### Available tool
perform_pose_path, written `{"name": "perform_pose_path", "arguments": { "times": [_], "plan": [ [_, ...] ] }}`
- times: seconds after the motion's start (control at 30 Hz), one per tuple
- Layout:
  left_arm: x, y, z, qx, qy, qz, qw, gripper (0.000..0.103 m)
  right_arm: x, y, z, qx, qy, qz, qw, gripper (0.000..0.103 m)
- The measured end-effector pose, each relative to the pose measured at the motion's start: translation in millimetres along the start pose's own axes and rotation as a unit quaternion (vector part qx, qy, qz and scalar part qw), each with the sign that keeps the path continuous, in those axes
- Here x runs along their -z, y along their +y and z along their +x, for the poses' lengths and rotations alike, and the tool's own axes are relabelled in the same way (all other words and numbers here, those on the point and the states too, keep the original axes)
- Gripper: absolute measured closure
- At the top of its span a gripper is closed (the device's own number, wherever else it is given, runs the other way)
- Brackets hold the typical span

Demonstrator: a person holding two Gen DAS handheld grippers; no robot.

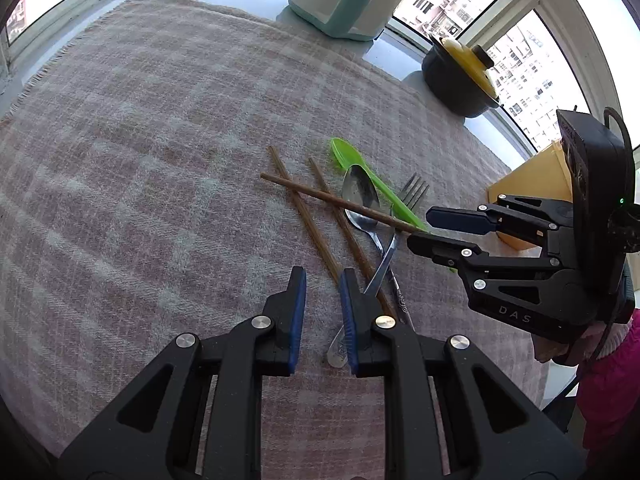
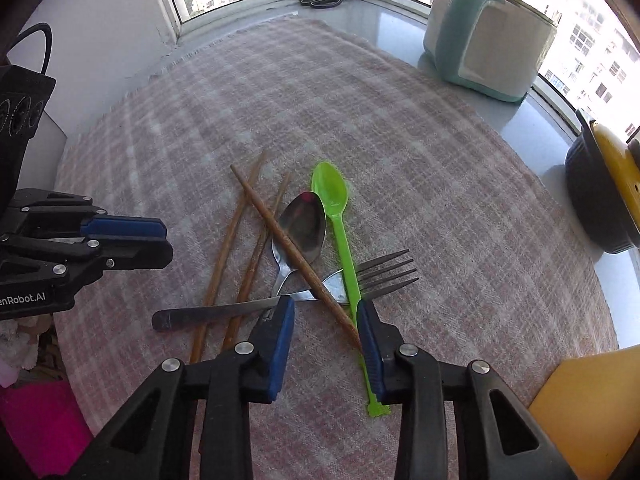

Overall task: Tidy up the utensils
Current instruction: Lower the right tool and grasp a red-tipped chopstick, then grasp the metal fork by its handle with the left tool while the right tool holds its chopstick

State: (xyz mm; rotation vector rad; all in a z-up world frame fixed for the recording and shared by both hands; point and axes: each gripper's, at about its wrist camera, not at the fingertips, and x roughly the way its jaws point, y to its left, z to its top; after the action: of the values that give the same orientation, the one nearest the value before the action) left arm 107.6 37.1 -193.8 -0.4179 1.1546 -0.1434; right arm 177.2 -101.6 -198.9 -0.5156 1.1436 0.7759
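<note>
A pile of utensils lies on the checked cloth [image 2: 400, 140]: a green plastic spoon [image 2: 334, 208], a metal spoon [image 2: 302, 228], a metal fork [image 2: 384, 274], and three brown chopsticks, one [image 2: 292, 256] crossing over the spoon and fork. My right gripper [image 2: 325, 312] is open, its jaws either side of that chopstick's near end and the green spoon's handle. My left gripper [image 1: 323, 280] is open just above the cloth beside the chopsticks [image 1: 316, 236] and the fork [image 1: 394, 236]. The right gripper [image 1: 422, 226] also shows in the left wrist view.
A white and teal container [image 2: 484, 44] and a dark pot with a yellow lid [image 2: 608, 196] stand on the sill beyond the cloth. Scissors [image 2: 326, 0] lie by the window. A yellow box [image 1: 532, 184] stands at the right edge.
</note>
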Motion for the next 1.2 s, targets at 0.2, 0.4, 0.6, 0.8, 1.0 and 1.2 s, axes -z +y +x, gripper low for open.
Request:
{"name": "perform_pose_path", "arguments": {
  "times": [0.2,0.4,0.6,0.8,1.0,1.2],
  "plan": [
    [-1.6,-2.2,-0.4,0.002,-0.001,0.005,1.0,0.087,-3.4,2.3,6.2,-0.001,0.006,-0.002,1.0,0.075],
    [-1.6,-1.0,-3.6,0.003,-0.005,0.002,1.0,0.087,-7.9,2.7,11.0,-0.01,0.009,0.002,1.0,0.079],
    [-1.5,1.8,-5.9,0.002,-0.007,0.0,1.0,0.087,-16.6,9.9,18.3,-0.011,0.014,-0.008,1.0,0.079],
    [-1.2,4.7,-8.1,0.002,-0.008,-0.001,1.0,0.087,-22.0,13.9,24.5,-0.008,0.023,-0.012,1.0,0.092],
    [-5.0,-2.6,-0.1,0.009,0.0,0.008,0.9999,0.087,-15.1,7.7,19.0,-0.013,0.018,0.013,1.0,0.098],
    [-10.0,-27.5,13.0,0.015,0.013,0.049,0.9986,0.087,9.1,-10.3,12.2,-0.027,0.008,0.078,0.997,0.099]
  ]
}}
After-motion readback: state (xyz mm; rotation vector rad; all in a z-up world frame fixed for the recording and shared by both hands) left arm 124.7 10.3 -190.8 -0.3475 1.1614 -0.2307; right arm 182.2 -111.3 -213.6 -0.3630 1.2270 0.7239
